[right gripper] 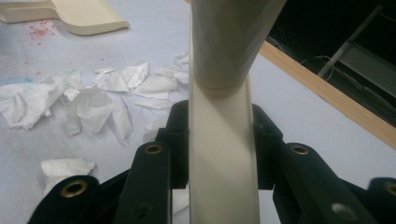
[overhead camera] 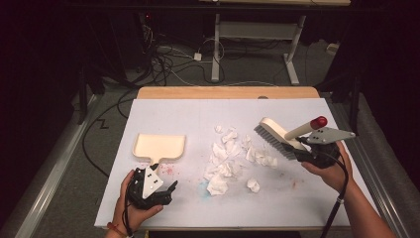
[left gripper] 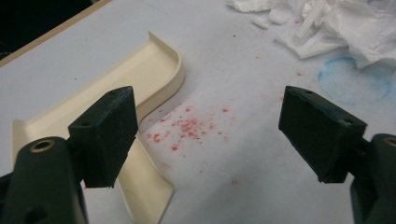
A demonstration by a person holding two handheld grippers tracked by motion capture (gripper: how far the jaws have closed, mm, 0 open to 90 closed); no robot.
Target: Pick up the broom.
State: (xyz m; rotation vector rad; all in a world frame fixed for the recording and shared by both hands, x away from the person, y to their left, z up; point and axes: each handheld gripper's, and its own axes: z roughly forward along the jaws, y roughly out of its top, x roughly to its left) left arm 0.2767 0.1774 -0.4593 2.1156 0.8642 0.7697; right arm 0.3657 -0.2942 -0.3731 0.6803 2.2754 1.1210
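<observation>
A cream dustpan (overhead camera: 159, 146) lies flat at the left of the white sheet, its short handle pointing toward me. My left gripper (overhead camera: 161, 188) hovers just in front of that handle, open, with nothing between its pads. In the left gripper view (left gripper: 215, 135) the dustpan (left gripper: 140, 79) handle runs under the left jaw. My right gripper (overhead camera: 309, 153) is shut on the cream handle of a brush (overhead camera: 275, 139) with a red tip, bristles down at the right of the torn tissue scraps (overhead camera: 233, 153). The brush handle (right gripper: 219, 140) stands clamped in the right gripper (right gripper: 219, 135).
Red crumbs (left gripper: 187, 128) and a blue stain (left gripper: 355, 81) mark the sheet between dustpan and tissue pile (left gripper: 336, 28). The white sheet (overhead camera: 173, 114) covers a wooden table (overhead camera: 228, 92). Behind it lie floor cables and a desk frame (overhead camera: 216, 49).
</observation>
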